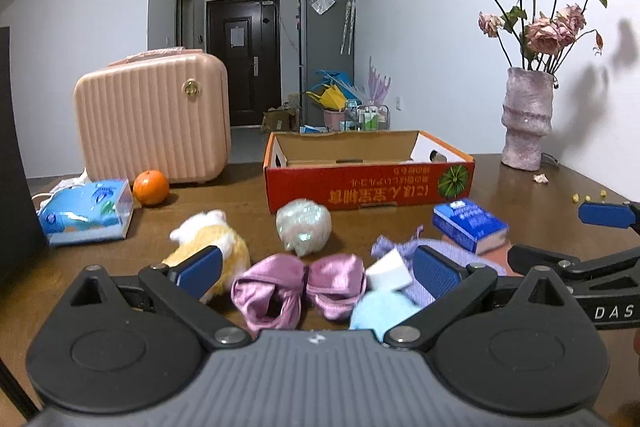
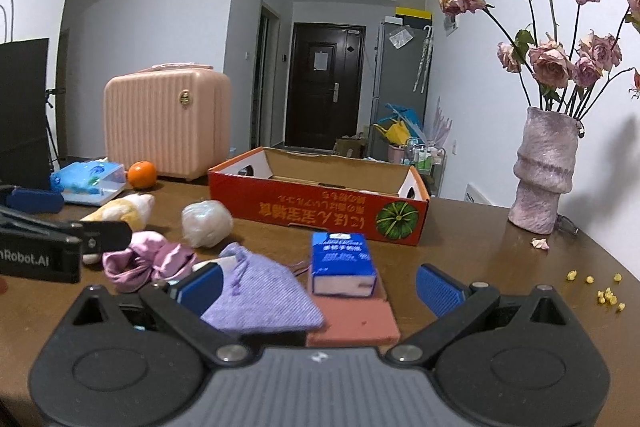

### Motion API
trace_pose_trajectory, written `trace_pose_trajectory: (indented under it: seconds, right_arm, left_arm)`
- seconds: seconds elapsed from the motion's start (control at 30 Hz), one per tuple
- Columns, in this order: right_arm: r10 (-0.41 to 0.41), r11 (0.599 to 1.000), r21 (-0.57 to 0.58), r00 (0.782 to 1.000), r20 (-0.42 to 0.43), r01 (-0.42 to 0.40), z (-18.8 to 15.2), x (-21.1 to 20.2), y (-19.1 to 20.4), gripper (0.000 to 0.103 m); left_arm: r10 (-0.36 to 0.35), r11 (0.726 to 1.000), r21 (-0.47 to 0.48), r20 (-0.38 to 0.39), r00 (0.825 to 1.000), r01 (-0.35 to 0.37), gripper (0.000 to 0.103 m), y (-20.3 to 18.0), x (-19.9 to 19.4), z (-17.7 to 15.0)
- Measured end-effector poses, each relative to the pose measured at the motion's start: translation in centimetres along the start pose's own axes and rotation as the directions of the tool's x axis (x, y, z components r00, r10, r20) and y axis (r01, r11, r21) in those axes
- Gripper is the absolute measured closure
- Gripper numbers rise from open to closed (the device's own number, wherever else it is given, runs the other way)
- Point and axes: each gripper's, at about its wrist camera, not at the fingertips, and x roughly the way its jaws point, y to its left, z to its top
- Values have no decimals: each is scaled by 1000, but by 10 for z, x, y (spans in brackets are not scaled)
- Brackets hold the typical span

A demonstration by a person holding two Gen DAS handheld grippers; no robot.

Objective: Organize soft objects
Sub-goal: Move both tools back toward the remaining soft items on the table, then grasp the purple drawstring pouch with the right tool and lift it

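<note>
**Soft things scattered in front of an open box**

A brown bench [image 2: 480, 239] carries a pink suitcase [image 1: 154, 117] at the back and an open red cardboard box [image 1: 368, 187] mid-bench. In front of the box lie a yellow plush toy [image 1: 208, 243], a white glittery ball [image 1: 304, 229], a pink satin bow [image 1: 300, 287], a lilac drawstring pouch [image 2: 260, 291] and a small blue book [image 2: 342, 263]. The left gripper [image 1: 316, 271] hovers over the bow, spread apart and empty; the right gripper [image 2: 320, 287], likewise spread, hangs above pouch and book.
</note>
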Motion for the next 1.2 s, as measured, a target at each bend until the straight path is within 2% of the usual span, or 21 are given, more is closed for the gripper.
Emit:
trace_pose_trajectory:
  seconds: [0.23,0.67,0.93,1.03,1.1,1.2]
  right_arm:
    - [4,1000,-8,1000,-23,-4,-4,6,5,0]
    - [44,996,-79,994,-95,-51,-8,54,30,3]
    - [78,994,-62,985,-151,-88,-8,84,36,21]
    - [87,992,-75,984,-156,-99,-9,90,40,32]
    - [101,989,-92,983,-155,-116,-10,88,42,47]
    - [96,986,-122,985,-146,-115,-12,84,47,53]
  left_arm:
    - [3,1000,-14,-24,1000,-3,0,11,-8,-12]
    - [24,999,-39,-47,999,-26,0,25,3,-12]
    - [55,997,-45,-71,996,-58,0,42,11,-14]
    - [58,997,-47,-89,994,-63,0,47,16,-16]
    - [58,996,-55,-104,993,-64,0,49,19,-17]
    - [55,997,-53,-110,992,-61,0,49,20,-19]
